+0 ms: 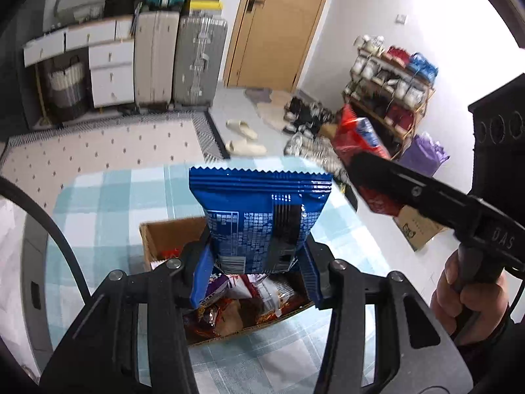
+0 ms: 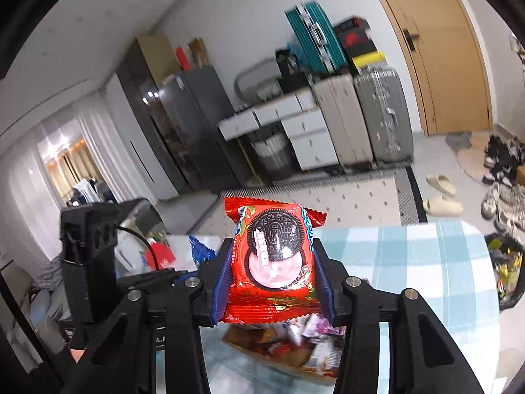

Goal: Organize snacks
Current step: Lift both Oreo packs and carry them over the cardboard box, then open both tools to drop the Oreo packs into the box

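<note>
My left gripper (image 1: pixel 254 272) is shut on a blue snack packet (image 1: pixel 259 210), held upright above an open cardboard box (image 1: pixel 157 236) with several snack packs inside. My right gripper (image 2: pixel 274 282) is shut on a red Oreo packet (image 2: pixel 274 259), its front with the cookie picture facing the camera, also above the cardboard box (image 2: pixel 259 358). In the left wrist view the right gripper (image 1: pixel 357 167) reaches in from the right, carrying the red packet (image 1: pixel 354 134), with a hand (image 1: pixel 462 289) on its handle. In the right wrist view the left gripper's body (image 2: pixel 88 246) stands at the left, an edge of the blue packet (image 2: pixel 200 249) showing beside it.
The box rests on a table with a blue-and-white checked cloth (image 1: pixel 108 203). Beyond it lie a dotted rug (image 1: pixel 98 151), suitcases (image 1: pixel 200 62), white drawers (image 1: pixel 111 72), a wooden door (image 1: pixel 279 26), a shoe rack (image 1: pixel 390 85) and slippers (image 1: pixel 242 138) on the floor.
</note>
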Motion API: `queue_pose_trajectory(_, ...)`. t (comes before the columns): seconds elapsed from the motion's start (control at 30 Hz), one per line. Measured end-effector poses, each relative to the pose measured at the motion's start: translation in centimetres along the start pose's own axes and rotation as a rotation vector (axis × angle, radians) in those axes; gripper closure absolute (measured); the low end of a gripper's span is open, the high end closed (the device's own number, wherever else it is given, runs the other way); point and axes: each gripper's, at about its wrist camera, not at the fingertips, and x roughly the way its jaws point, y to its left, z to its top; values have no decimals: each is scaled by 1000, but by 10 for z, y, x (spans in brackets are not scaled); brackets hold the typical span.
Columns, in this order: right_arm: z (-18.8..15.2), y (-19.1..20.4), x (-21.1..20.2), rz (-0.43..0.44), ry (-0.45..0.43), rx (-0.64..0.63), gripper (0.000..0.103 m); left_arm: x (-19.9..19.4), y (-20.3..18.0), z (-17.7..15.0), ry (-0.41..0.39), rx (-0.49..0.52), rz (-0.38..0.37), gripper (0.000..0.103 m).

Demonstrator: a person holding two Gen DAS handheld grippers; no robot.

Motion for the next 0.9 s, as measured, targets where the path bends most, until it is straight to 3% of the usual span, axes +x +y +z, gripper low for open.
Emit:
queue_pose_trajectory(0.13, -5, -27, 39, -9, 95, 66, 58, 32, 4, -12, 35, 7, 4, 59)
queue_pose_trajectory(0.53, -29, -52, 100, -86, 235, 39, 58, 103, 39, -41, 117, -18, 28, 59)
queue_pose_trajectory(0.9, -43, -56, 124, -88, 294, 28, 58, 113, 55, -46, 146, -45, 12, 59)
